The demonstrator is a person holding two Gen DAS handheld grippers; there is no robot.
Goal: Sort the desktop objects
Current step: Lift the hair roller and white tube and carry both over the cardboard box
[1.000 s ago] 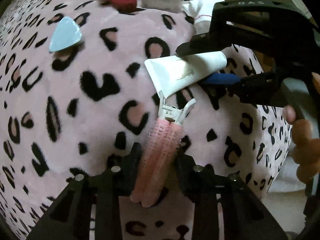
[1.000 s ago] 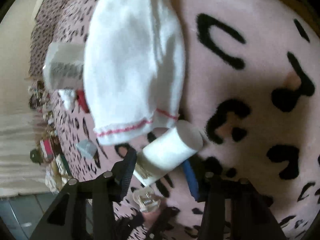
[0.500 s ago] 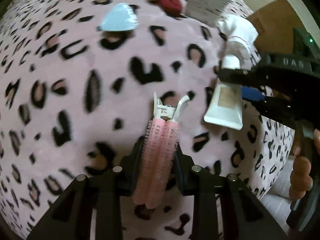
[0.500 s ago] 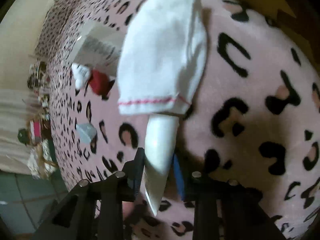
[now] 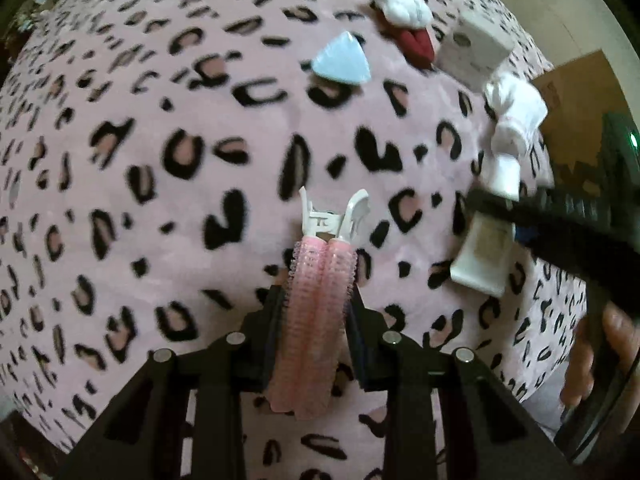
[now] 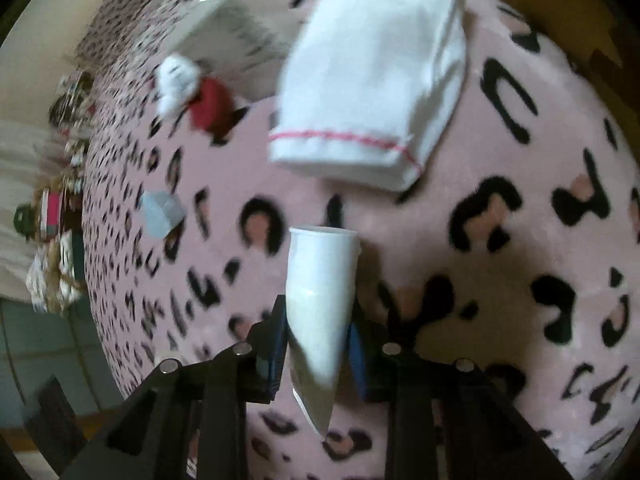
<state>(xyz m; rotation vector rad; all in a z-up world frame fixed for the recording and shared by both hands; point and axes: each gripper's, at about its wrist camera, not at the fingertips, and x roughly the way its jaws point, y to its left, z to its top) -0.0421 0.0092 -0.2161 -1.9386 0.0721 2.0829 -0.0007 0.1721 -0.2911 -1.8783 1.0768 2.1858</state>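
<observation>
— Left wrist view first: what is lying under everything?

— A pink leopard-print blanket (image 5: 168, 184) is filling nearly the whole frame. Past its edge, at the upper right, a pale wall and a brown cardboard box (image 5: 576, 92) are showing. In the right wrist view, a tiled floor and some blurred clutter are sitting along the left edge.

— And on the blanket, from biggest down?

— A folded white cloth with red stitching (image 6: 372, 80) is lying at the top centre of the right wrist view, with a white box (image 6: 228, 36) to its left, then a small white and red plush toy (image 6: 192, 96), then a pale blue triangular piece (image 6: 162, 212) at centre left.

— What are the grippers doing?

— The left gripper (image 5: 316, 320) is clamping a pink hair roller clip (image 5: 316, 304), its white handles pointing up-frame. The right gripper (image 6: 318, 336) is pinching a white tube (image 6: 320, 296), cap end up-frame, clear of the blanket. A hand (image 5: 600, 356) is holding that gripper at the lower right of the left view.

— What is differing from a second ago?

— The tube was lying flat between wide jaws, touching the cloth; now it is lifted and apart from it. The roller clip is sitting in the same grip, while the blue piece and plush toy are showing further right.
</observation>
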